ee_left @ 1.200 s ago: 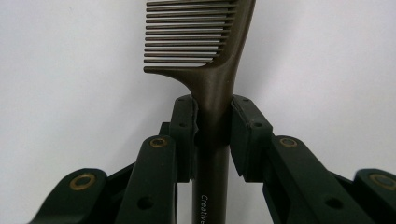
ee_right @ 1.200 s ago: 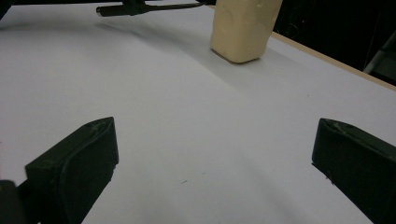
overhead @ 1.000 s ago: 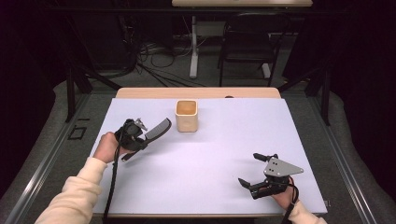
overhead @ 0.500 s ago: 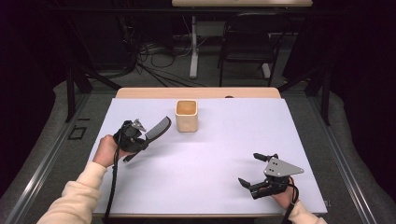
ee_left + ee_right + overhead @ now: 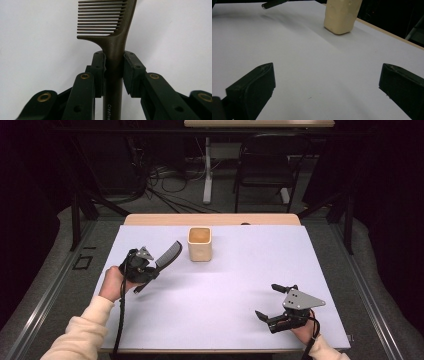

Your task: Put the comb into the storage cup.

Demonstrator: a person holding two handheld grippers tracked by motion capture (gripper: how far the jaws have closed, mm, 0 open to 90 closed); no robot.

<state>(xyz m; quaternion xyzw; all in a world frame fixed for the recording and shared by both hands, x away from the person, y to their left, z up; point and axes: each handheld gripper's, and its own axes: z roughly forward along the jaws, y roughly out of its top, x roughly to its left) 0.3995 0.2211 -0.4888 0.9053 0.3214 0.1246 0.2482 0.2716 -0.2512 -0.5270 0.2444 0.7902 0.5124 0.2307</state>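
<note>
A dark brown comb [image 5: 168, 255] is held off the table at the left, its teeth end pointing toward the cup. My left gripper [image 5: 149, 266] is shut on the comb's handle [image 5: 113, 47], both pads pressed against it just below the teeth. A cream square cup [image 5: 200, 245] stands upright at the back middle of the white table cover, a short way right of the comb's tip. My right gripper [image 5: 267, 300] rests low at the front right, open, with bare table between its pads [image 5: 253, 85]. The cup [image 5: 342, 16] is far ahead of it.
The white cover [image 5: 240, 270] lies over a wooden table whose edge [image 5: 215, 219] shows at the back. Beyond it are a dark floor with cables, a black chair [image 5: 265, 165] and table legs.
The left gripper has nudged the comb slightly up and toward the cup. The right gripper has stayed put.
</note>
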